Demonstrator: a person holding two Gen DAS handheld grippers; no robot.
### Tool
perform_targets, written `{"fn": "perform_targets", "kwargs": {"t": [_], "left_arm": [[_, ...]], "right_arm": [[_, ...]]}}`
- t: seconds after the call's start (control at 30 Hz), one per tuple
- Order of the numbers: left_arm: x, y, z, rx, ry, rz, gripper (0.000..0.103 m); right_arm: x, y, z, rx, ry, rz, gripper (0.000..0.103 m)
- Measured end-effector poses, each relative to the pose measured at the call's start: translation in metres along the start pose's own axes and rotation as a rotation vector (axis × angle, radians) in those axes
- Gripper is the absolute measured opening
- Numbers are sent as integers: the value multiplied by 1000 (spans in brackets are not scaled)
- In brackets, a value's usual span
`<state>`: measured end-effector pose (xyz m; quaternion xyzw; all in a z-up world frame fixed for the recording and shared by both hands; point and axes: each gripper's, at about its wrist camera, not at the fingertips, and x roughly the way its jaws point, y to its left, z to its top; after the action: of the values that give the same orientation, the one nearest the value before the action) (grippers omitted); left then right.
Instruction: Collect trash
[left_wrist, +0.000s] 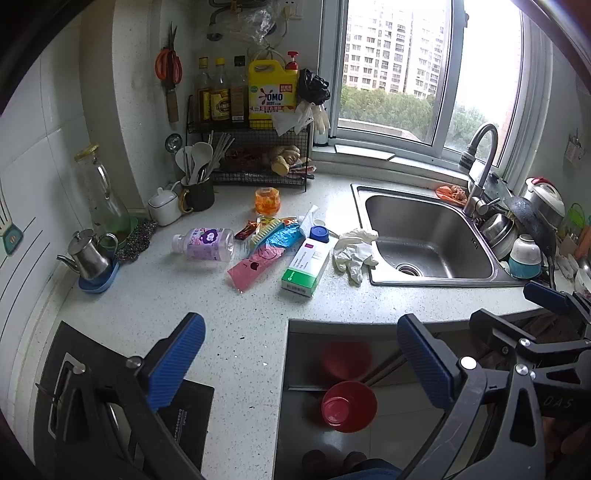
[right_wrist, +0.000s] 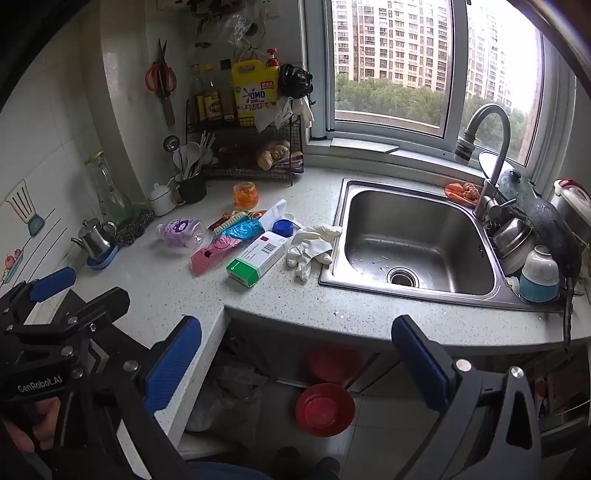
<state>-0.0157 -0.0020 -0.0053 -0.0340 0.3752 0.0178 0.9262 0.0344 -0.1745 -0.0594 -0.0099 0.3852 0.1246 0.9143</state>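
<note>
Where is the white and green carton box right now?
In both wrist views the carton box lies flat on the countertop, left of the sink, between the pink wrapper and the crumpled white glove.

Overcast daylight floods through the window (left_wrist: 399, 70), blown out at right; fisheye edges bend and darken.

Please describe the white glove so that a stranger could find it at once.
Start at the steel sink under the window. Just off its left rim, on the counter, lies the crumpled white glove. Everything beside it is coloured or boxed; only it is limp and plain white.
</note>
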Motion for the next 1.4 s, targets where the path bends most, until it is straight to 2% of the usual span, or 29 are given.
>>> {"fn": "perform_targets", "kwargs": {"t": [1.4], "left_arm": [[12,5,-4,12,40,16,103]], "right_arm": [[6,1,-3,-5,40,2,103]]}}
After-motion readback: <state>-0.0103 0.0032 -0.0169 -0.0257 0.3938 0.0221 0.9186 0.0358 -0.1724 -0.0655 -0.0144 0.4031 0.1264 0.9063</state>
